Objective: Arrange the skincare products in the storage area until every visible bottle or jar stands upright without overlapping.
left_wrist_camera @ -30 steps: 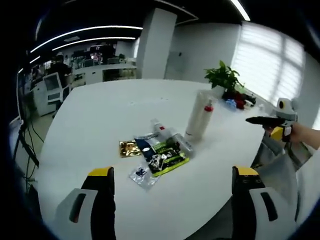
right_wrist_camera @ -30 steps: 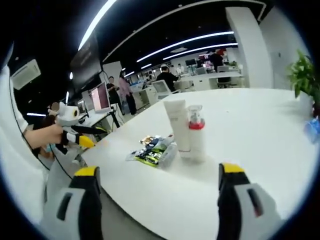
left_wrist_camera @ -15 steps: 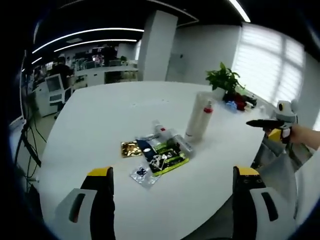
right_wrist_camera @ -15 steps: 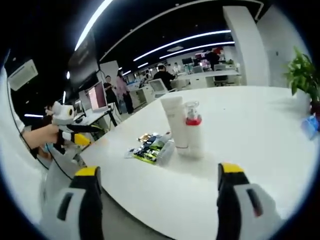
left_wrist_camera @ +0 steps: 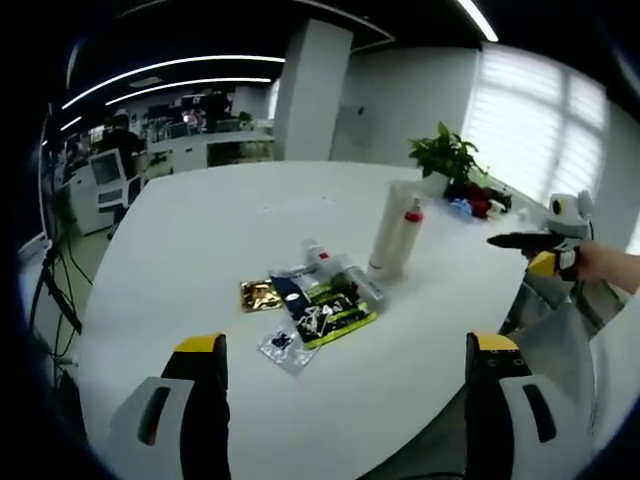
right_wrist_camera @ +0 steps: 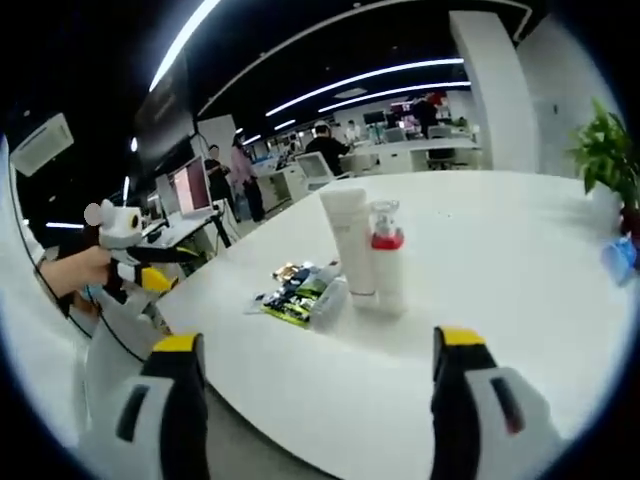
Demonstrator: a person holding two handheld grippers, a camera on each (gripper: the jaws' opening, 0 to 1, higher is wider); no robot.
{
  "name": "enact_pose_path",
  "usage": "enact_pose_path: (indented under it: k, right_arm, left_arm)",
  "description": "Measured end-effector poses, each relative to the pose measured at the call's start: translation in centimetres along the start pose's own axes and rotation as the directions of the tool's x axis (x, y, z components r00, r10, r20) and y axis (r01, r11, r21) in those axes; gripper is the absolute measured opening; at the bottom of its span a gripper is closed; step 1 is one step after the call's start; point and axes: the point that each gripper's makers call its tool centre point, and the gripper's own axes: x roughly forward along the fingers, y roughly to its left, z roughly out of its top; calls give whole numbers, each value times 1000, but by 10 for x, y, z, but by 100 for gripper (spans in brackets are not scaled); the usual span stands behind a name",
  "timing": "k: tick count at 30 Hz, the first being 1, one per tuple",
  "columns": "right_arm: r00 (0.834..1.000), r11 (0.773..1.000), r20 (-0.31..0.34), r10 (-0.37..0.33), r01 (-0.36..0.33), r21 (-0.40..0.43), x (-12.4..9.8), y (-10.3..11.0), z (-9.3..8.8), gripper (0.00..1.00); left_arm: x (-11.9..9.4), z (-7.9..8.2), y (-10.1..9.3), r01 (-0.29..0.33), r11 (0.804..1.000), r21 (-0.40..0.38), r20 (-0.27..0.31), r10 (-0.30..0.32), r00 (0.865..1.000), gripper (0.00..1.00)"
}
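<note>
Both tongs, left (left_wrist_camera: 340, 400) and right (right_wrist_camera: 315, 395), hang released off the white surface's (left_wrist_camera: 200, 240) near edge, grasping nothing.

Sachet (left_wrist_camera: 323, 310) print too small to read; pump bottle (left_wrist_camera: 403, 238) behind tube (left_wrist_camera: 389, 232).

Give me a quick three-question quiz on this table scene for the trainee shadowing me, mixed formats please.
1. True or false: the white tube and the red-collared pump bottle both stand upright on the white table.
2. Multiple choice: the small clear bottle by the sachets is A) upright, B) lying down, C) held in a gripper.
3. Fill in: the jaws of the left gripper and the right gripper stand ____ with nothing between them.

Key: 1 true; 2 B; 3 open.
</note>
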Motion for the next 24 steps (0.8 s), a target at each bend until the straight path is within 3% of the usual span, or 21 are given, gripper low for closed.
enact_pose_path:
  k: [13, 24]
  right_arm:
    - [995, 1000, -99, 24, -26, -14, 38, 6, -3, 82]
    - [986, 1000, -166, -3, 1, -15, 82, 8, -4, 74]
  left_arm:
    - [6, -2, 4, 13, 1000, 5, -22, -13, 1000, 97]
    - [11, -2, 7, 26, 1000, -5, -27, -26, 999, 97]
